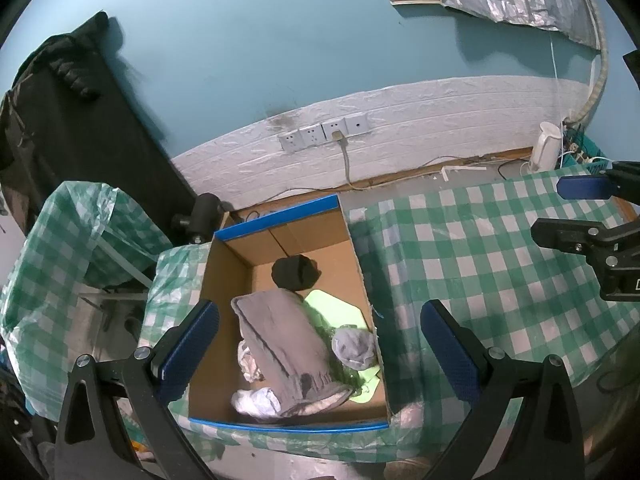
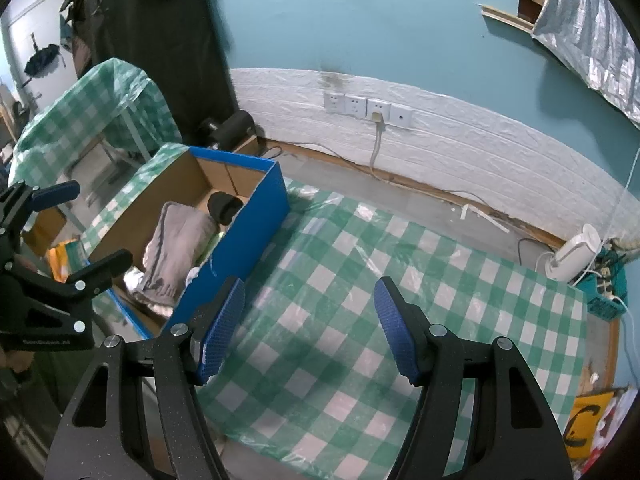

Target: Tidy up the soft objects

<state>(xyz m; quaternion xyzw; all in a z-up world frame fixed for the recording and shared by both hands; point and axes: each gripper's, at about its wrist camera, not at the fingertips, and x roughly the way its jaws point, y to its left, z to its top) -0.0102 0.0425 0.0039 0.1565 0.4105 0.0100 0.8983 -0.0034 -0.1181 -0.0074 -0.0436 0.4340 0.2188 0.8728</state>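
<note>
Landmark: cardboard box [image 1: 224, 280] with blue rim, at the left edge of the checked tablecloth [image 1: 480, 248].

Inside box: grey folded towel [image 1: 284, 344] lying lengthwise down the middle, fringe end toward the near wall. Black rolled item [image 1: 295, 273] beyond the towel, toward the far wall. Light blue bundle [image 1: 354, 346] against the box's right wall, beside the towel. White cloth [image 1: 256, 398] at the near wall, partly under the towel. Green sheet [image 1: 340, 308] beneath all of these, on the box floor. Nature of black item: cannot tell, perhaps socks.

Left gripper [image 1: 320, 352]: released, jaws spread wide, nothing between pads, hovering over the box and pointing down into it. Right gripper [image 2: 310, 328]: released, jaws wide, nothing held, hovering over bare tablecloth to the right of the box.

Outside box: no soft object seen on the cloth to the right of the box in either view.

Judgement on step: soft things look gathered into the box; collecting appears at or near its end. Remaining work probably tidying inside.

Next move, if any: straighten the towel, tuck the white cloth out from under it. Calls for a shallow descent into the box, clear of the walls, and a pinch on one fabric layer only. Otherwise, withdraw both grippers.
</note>
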